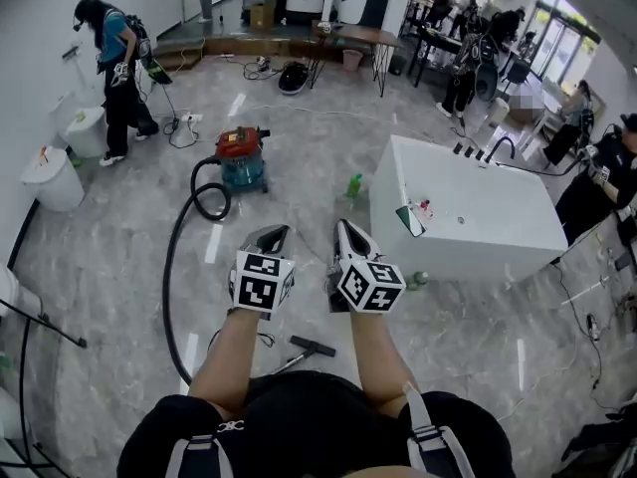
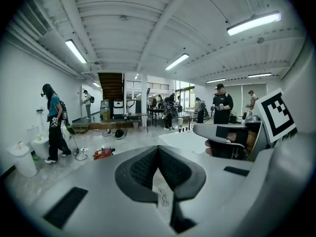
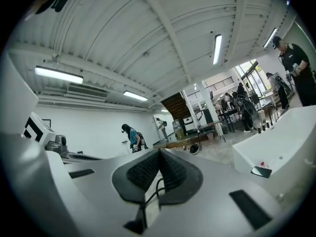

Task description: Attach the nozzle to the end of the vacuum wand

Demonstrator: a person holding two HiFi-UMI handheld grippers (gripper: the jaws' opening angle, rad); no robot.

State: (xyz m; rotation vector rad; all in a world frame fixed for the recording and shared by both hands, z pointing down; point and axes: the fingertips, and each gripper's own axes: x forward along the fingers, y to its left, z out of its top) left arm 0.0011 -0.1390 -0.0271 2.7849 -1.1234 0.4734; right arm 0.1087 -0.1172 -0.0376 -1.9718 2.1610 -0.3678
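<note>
Grey marble floor [image 1: 119, 267], open hall: vacuum [image 1: 242, 157] parked, its hose [image 1: 165, 287] trailing toward the wearer; nozzle [image 1: 312, 347] loose on the floor, unattached; left gripper [image 1: 271, 235] and right gripper [image 1: 348, 229] clenched empty, side by side above it, probably between steps.

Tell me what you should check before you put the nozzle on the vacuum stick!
1. Left gripper empty: ok, shut on nothing.
2. Right gripper empty: ok, shut on nothing.
3. Nozzle in sight: ok, lying on the floor.
4. Grippers aimed at nozzle: not ok, both point across the room.
5. Wand end found: cannot tell, the person's body hides that spot.
6. Hose clear of nozzle: ok, it lies to the left.
</note>
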